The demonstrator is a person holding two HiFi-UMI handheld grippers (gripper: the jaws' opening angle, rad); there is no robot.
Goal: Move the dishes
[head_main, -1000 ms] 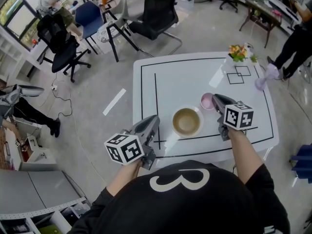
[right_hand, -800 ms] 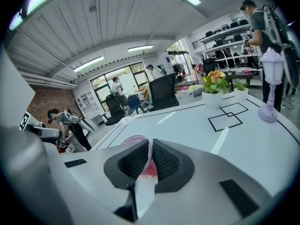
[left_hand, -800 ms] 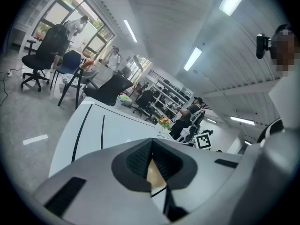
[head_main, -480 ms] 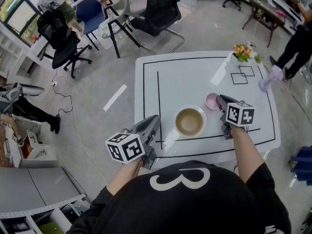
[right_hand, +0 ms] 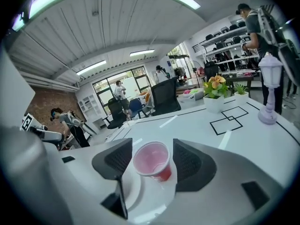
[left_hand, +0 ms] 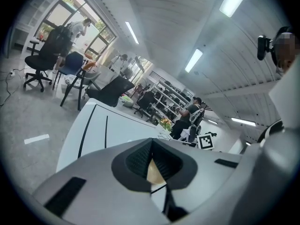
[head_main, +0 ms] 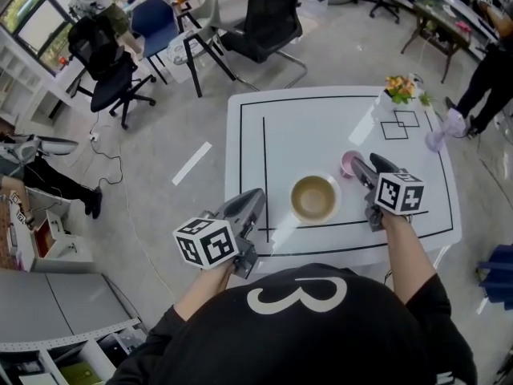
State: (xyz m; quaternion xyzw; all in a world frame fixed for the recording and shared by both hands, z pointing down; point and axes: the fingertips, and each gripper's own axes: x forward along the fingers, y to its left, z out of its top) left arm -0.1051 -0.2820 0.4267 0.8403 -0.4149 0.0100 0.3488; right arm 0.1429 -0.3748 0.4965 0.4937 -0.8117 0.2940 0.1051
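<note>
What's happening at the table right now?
A person works two tools over a white table. The right tool has just been opening its jaws, which stand clear on either side of the pink cup on the table. The left tool is shut and empty by the near left corner. A bowl sits between them.

Head view: high over the person's shoulders, looking steeply down. The whole white bench (head_main: 321,135) sits right of centre, seen from far off, with floor and chairs at upper left.

Left gripper view: low, off the bench's near left corner. It faces almost level along the black border lines (left_hand: 87,132) toward the windows (left_hand: 56,20) at upper left.

Right gripper view: low and close over the bench. The pink cup (right_hand: 152,161) sits right under the lens at lower centre, and the view faces the far edge.

Shared by all three: the bench top, the potted flowers (head_main: 398,88) and the black office chair (head_main: 268,14).
</note>
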